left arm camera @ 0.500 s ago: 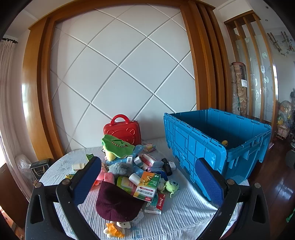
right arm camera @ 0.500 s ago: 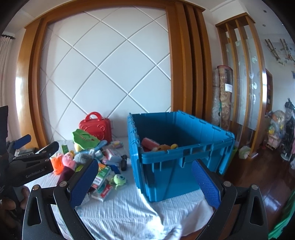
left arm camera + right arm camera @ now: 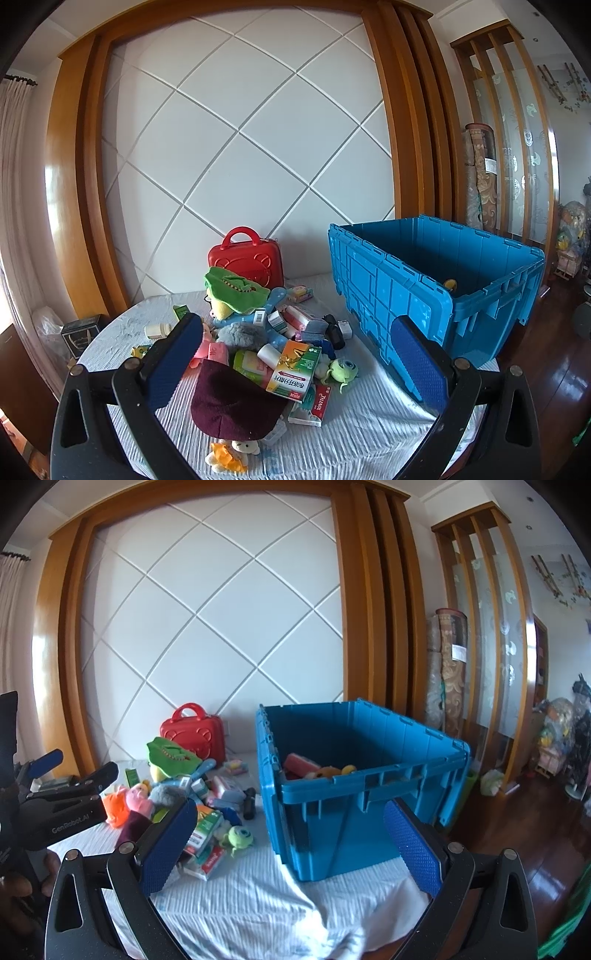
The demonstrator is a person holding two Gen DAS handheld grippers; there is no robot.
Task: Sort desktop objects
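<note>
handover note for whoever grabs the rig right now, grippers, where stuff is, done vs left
Left gripper: open, empty, aimed at the pile.
Right gripper: open, empty, facing the blue bin.
Pile of toys and boxes lies on the white cloth, left of the bin; red case stands behind it.
Done: a few items already in the bin.
Left: most of the pile.

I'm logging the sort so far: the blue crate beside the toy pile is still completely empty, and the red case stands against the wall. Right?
Not quite. The blue crate is not empty: the right wrist view shows a pink item and plush toys inside it. The red case does stand against the wall.
</note>
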